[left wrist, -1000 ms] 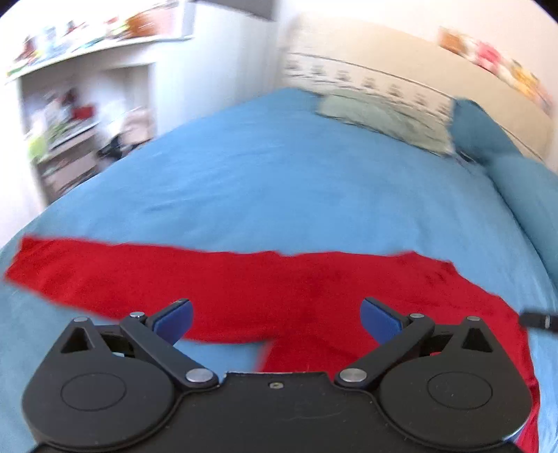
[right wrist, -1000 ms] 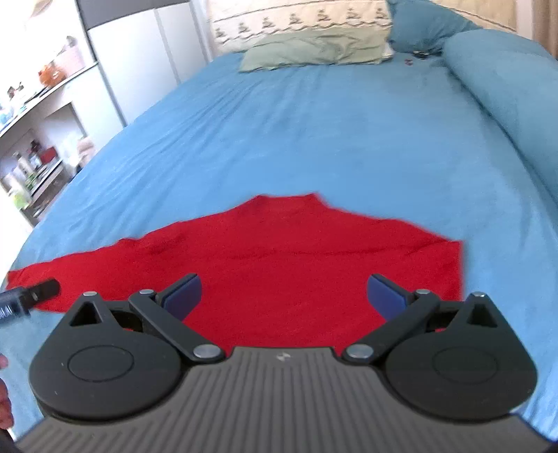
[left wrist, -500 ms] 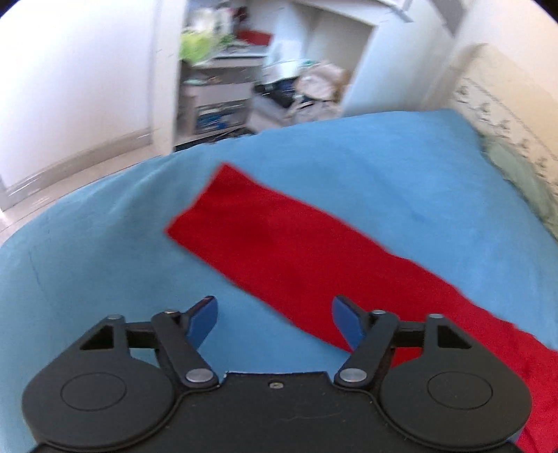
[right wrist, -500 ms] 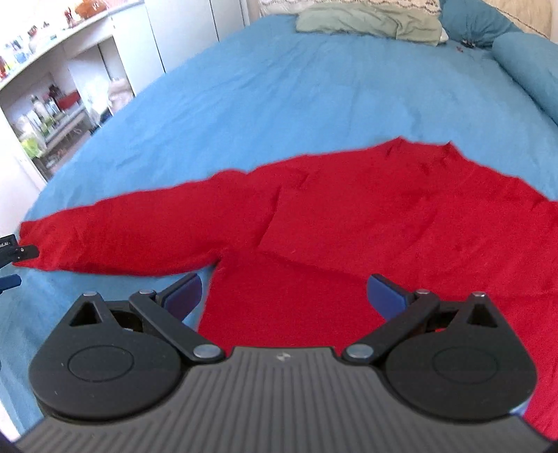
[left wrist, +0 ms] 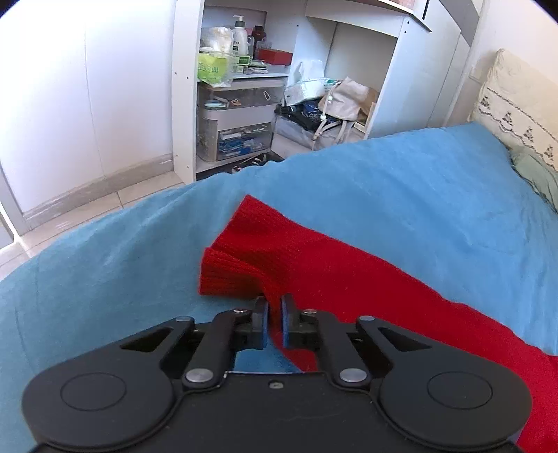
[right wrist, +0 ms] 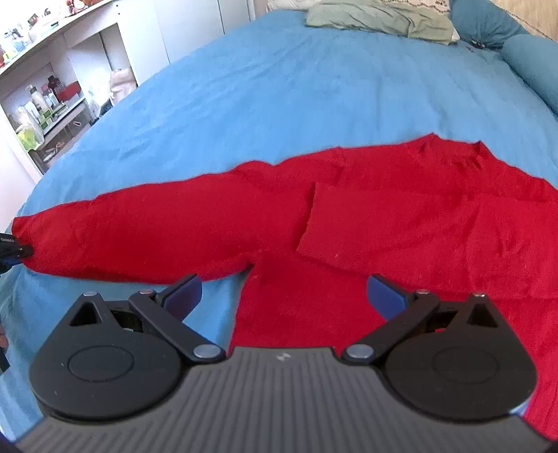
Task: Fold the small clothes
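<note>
A red knit sweater (right wrist: 383,223) lies spread on the blue bed cover (right wrist: 314,87). One sleeve (right wrist: 139,230) stretches out to the left; the other sleeve is folded over the body. My left gripper (left wrist: 274,313) is shut on the edge of the outstretched sleeve (left wrist: 279,258) close to its cuff (left wrist: 226,275), which bunches up in front of the fingers. Its tip shows at the far left of the right wrist view (right wrist: 14,249). My right gripper (right wrist: 284,292) is open and empty, hovering over the sweater's body near the armpit.
The bed's left edge drops to a tiled floor (left wrist: 87,209). White shelves (left wrist: 240,104) with boxes, bottles and a bag (left wrist: 345,101) stand beyond it. Pillows (right wrist: 380,17) and a blue bolster (right wrist: 533,62) lie at the head of the bed.
My left gripper swung left along the sleeve, reached its cuff end and closed on the fabric. My right gripper shifted left over the sweater body and stayed open.
</note>
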Demonstrator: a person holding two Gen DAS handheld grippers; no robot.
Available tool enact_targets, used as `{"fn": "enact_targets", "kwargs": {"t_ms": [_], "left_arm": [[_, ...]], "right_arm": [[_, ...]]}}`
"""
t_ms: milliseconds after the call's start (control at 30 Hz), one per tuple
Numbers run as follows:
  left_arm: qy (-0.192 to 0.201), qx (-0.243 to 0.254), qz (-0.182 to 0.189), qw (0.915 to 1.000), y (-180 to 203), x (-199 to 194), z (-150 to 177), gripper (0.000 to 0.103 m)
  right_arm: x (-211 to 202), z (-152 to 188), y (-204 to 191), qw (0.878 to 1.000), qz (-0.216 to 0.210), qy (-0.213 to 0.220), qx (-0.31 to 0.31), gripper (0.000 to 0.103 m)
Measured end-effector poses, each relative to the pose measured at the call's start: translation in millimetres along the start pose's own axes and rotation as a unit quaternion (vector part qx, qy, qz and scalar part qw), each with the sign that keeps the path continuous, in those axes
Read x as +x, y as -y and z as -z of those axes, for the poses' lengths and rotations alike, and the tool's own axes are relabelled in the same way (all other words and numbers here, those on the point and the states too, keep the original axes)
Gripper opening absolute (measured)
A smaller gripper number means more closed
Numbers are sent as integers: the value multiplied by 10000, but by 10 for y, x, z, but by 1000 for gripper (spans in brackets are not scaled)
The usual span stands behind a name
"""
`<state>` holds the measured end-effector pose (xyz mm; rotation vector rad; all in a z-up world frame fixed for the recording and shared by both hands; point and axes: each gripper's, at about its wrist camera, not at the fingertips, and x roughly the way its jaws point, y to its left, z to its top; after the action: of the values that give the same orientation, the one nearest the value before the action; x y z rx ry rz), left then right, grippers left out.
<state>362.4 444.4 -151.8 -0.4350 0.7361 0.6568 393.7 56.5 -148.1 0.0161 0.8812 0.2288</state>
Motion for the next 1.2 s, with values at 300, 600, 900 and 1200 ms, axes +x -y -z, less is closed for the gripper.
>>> {"fn": "enact_targets", "kwargs": {"t_ms": [300,600,900,1200], "left_arm": [[520,935,47,9942,733,-585,-206,6],[941,2150,1547,9597,2369,-1569,132,6],[168,3082,2672,9129,3833,-1808,1526,6],[-618,3798,2444,8901,4267,-1376,2558,9]], "right_arm": [[-234,-164,531,9990,10,314,309,103],[-795,-346,1569,9935,378,819,697,103],[-1052,-104,2808,9856,709,737,1343,103],[-854,271,3457,9849,532,315,1615,103]]}}
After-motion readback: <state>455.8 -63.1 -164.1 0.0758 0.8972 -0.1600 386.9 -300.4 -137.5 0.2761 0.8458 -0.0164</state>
